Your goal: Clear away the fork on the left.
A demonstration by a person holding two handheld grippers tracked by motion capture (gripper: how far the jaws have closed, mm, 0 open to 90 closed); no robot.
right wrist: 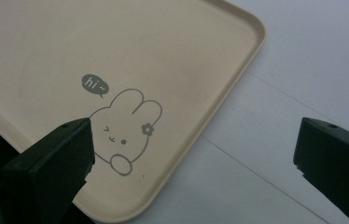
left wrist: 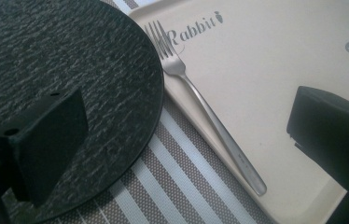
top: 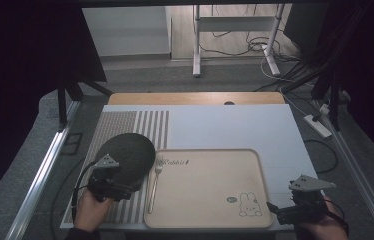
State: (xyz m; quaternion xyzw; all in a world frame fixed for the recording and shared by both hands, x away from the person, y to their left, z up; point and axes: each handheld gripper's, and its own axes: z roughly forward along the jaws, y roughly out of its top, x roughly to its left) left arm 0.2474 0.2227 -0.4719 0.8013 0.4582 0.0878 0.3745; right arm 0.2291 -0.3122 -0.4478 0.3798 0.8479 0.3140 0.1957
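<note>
While the high view looked down on the surface (top: 275,130), the left gripper (top: 109,184) hovered over the near edge of a dark round plate (top: 131,150), which lay on a striped placemat (top: 125,125) just left of a beige tray (top: 210,200). A fork (top: 155,185) lay along the tray's left side, tines pointing away from the person, close beside the plate's rim. The right gripper (top: 295,207) sat near the tray's near right corner, over the white sheet.

In the left gripper view, the fingers (left wrist: 46,140) stood wide apart with nothing between them: one hung over the dark round plate (left wrist: 60,56), the other over the beige tray (left wrist: 275,60). The fork (left wrist: 210,121) lay between them on the tray's edge, beside the printed word "Rabbit", with the striped placemat (left wrist: 172,186) showing beneath.

In the right gripper view, the fingers (right wrist: 56,158) were likewise spread wide and held nothing. One hung over the beige tray (right wrist: 163,46) near its printed rabbit (right wrist: 126,130), the other over the white surface (right wrist: 280,93) beyond the tray's rounded corner.
</note>
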